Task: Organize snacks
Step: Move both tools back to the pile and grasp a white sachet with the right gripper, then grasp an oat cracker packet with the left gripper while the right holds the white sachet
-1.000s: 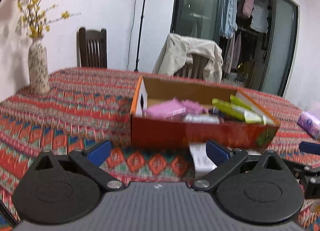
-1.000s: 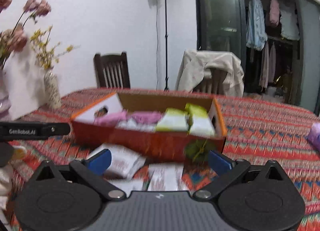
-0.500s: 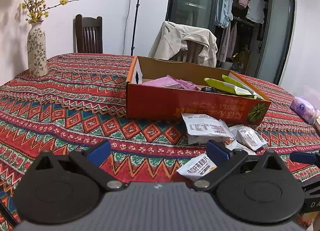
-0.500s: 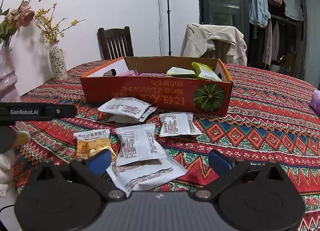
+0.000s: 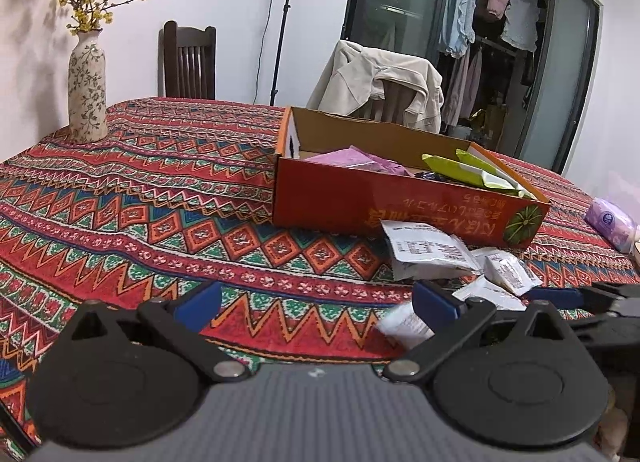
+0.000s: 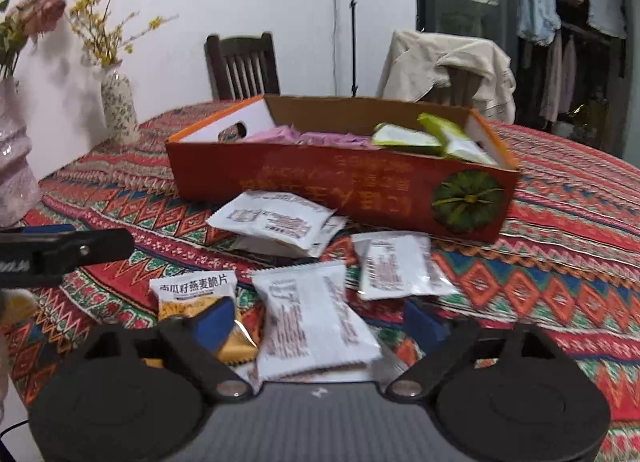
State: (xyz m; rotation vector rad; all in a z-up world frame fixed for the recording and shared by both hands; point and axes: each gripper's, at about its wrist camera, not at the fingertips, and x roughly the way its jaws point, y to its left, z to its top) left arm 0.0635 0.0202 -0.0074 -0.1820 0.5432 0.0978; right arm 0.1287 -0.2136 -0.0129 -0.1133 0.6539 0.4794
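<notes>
An orange-red cardboard box point(image 6: 344, 190) point(image 5: 400, 210) on the patterned tablecloth holds pink and green snack packets. In front of it lie several loose white packets point(image 6: 276, 218) and one yellow oat-crisp packet point(image 6: 192, 294). My right gripper point(image 6: 318, 322) is low over the nearest white packet point(image 6: 312, 326). Its jaws are closing with that packet between them, and the pads do not touch it. My left gripper point(image 5: 316, 304) stands open over bare cloth to the left of the packets point(image 5: 432, 254), with nothing between its fingers.
A patterned vase of yellow flowers point(image 5: 86, 98) stands at the table's far left. A pink vase point(image 6: 12, 166) is nearer. A purple tissue pack point(image 5: 610, 222) lies at the right. Two chairs stand behind the table, one draped with a beige jacket point(image 5: 380, 82).
My right gripper has dropped and tilted down toward the loose packets, and its jaws have narrowed around the nearest white one. My left gripper has sunk a little toward the table.
</notes>
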